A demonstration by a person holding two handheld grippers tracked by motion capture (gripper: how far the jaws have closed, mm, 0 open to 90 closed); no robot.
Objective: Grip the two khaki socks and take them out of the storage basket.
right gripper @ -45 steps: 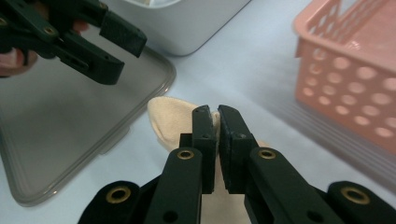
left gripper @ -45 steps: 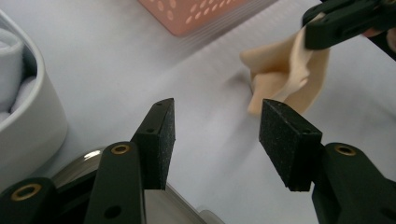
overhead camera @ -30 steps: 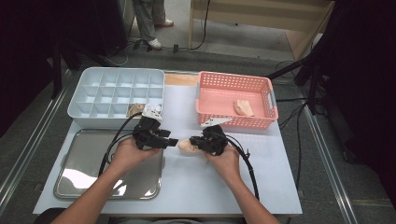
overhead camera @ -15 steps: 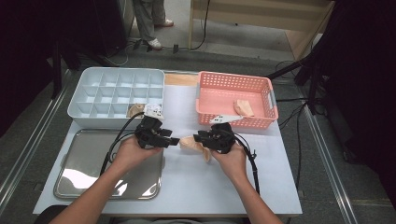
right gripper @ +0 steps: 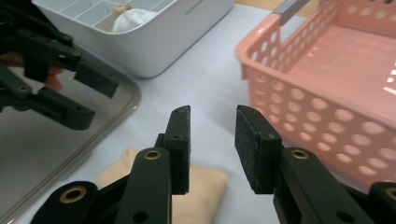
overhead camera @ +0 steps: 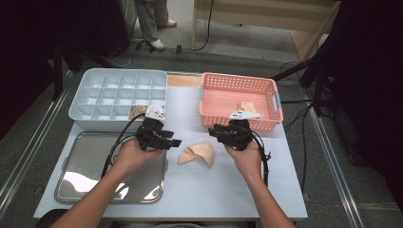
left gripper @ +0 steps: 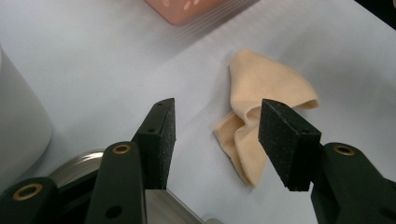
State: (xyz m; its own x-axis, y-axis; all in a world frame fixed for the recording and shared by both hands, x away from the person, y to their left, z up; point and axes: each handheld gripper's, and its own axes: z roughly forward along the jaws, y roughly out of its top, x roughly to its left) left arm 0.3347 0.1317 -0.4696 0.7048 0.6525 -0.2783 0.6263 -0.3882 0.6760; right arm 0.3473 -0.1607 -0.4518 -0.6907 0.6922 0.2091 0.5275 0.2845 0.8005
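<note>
A crumpled beige cloth (overhead camera: 197, 153) lies loose on the pale table between my two grippers. My left gripper (overhead camera: 174, 141) points right at it from over the metal tray's right edge, open; in the left gripper view the cloth (left gripper: 266, 100) lies on the table just beyond and below the jaws of this gripper (left gripper: 224, 135). My right gripper (overhead camera: 215, 130) hovers just right of the cloth, in front of the pink basket. Its jaws have just been opening and nothing is between them (right gripper: 212, 142); the cloth (right gripper: 198, 186) lies under them.
A metal tray (overhead camera: 90, 166) sits at the front left. Behind it stands a white compartment box (overhead camera: 104, 124) with a small pale bundle (overhead camera: 138, 111) in one cell. The pink basket (overhead camera: 237, 78) at the back right holds another beige cloth (overhead camera: 247, 105).
The right gripper has opened, let go of the cloth and drawn back to the right and up. The cloth now rests on the table. The left gripper has kept still.
</note>
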